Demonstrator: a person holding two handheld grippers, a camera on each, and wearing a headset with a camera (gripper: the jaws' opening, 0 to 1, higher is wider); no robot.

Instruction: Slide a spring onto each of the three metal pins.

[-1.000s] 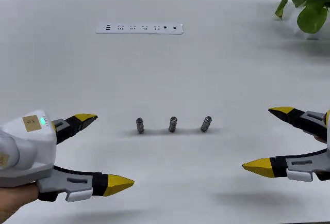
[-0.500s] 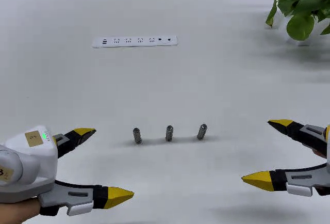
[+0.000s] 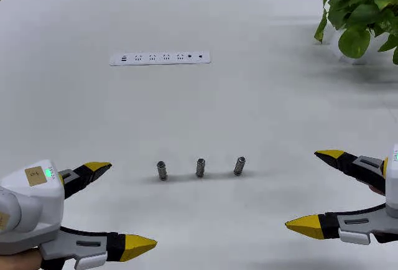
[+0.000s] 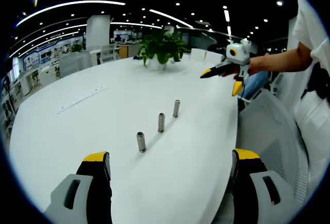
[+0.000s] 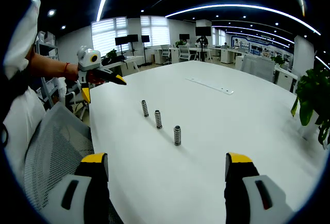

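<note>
pins point(image 3: 200, 168): three in a row, 6 o'clock of the power strip point(image 3: 160, 58)
springs point(image 3: 161, 170): look already on all three
left gripper point(image 3: 127, 204): jaws wide apart, empty
right gripper point(image 3: 306, 189): also gaping, empty
tip: come straight down — don't tip a pin

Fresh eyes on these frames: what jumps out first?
A row of three upright springs, apparently sleeved on pins, stands alone mid-way across the white table. The yellow-tipped left gripper and right gripper flank it at the near edge, both with jaws wide open and holding nothing. Farther back lie a white power strip and, at the far right, a leafy plant.
</note>
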